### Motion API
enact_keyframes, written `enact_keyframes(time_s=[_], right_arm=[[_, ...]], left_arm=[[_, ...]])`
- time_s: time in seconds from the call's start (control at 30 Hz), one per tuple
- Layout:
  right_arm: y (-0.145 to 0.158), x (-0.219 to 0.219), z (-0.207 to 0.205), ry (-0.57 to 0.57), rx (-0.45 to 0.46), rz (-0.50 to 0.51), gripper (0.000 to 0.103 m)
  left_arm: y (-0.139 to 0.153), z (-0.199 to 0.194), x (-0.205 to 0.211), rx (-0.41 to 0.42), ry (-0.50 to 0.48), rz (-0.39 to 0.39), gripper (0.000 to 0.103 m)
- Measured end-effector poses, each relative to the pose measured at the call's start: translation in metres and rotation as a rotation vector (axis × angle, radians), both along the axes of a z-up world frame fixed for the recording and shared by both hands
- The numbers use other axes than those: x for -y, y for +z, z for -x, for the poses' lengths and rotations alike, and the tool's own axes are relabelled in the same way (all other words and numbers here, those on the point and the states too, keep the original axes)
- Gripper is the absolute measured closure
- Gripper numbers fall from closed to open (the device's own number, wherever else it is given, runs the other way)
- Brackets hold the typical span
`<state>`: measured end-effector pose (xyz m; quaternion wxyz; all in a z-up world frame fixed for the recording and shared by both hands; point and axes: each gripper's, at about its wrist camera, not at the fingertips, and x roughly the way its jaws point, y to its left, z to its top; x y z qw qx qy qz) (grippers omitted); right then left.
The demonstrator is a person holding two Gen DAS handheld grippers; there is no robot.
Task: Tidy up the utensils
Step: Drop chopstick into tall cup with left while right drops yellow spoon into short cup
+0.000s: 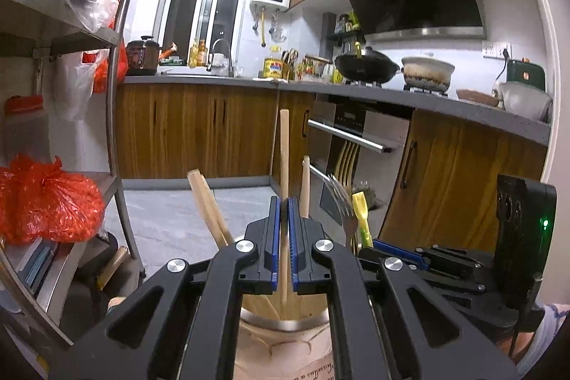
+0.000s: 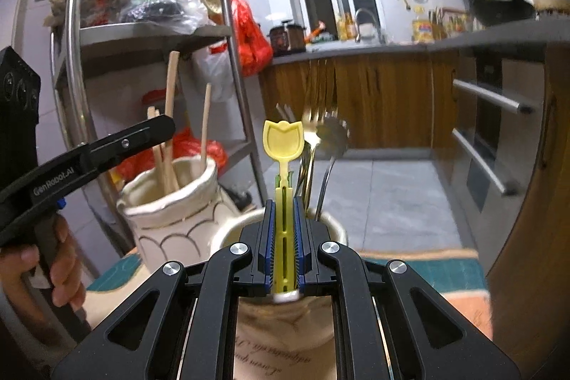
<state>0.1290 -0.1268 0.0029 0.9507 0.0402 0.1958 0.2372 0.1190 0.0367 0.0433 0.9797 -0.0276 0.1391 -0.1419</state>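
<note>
My left gripper (image 1: 284, 202) is shut on a single wooden chopstick (image 1: 284, 145), held upright over a cream ceramic holder (image 1: 285, 323) that has more chopsticks (image 1: 206, 202) in it. My right gripper (image 2: 284, 205) is shut on a yellow plastic spoon (image 2: 283, 139), held upright over a second cream holder (image 2: 331, 227) with metal forks (image 2: 331, 134) in it. The chopstick holder (image 2: 171, 205) stands to its left in the right wrist view, with the left gripper (image 2: 156, 127) above it. The forks (image 1: 342, 198) and yellow spoon (image 1: 361, 209) show right of my left gripper.
A steel rack (image 2: 228, 34) with red bags (image 1: 46, 202) stands on the left. Wooden cabinets (image 1: 199, 130), an oven (image 1: 349, 145) and a counter with a wok (image 1: 367, 64) run across the back. The holders sit on a patterned cloth (image 2: 420, 269).
</note>
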Motion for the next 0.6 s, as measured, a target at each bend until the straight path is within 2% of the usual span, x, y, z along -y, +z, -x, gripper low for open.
enact_keyframes(time_s=[0.2,0.27,0.33,0.4,0.6], right_arm=[[0.0,-0.001,0.001,0.008,0.001,0.007,0.092],[0.001,-0.002,0.003,0.008,0.002,0.013,0.088],[0.001,-0.001,0.005,0.008,0.004,0.009,0.075],[0.004,0.002,0.009,0.003,0.006,-0.001,0.07],[0.015,0.016,0.026,-0.027,0.026,-0.026,0.063]], left_arm=[[-0.002,-0.001,0.004,-0.016,0.003,-0.008,0.097],[-0.001,-0.001,0.004,-0.015,0.005,-0.012,0.095],[-0.001,-0.001,0.003,-0.012,0.006,-0.007,0.091],[0.0,0.001,0.002,-0.006,0.011,-0.005,0.085],[0.006,0.01,0.002,0.023,0.013,-0.012,0.083]])
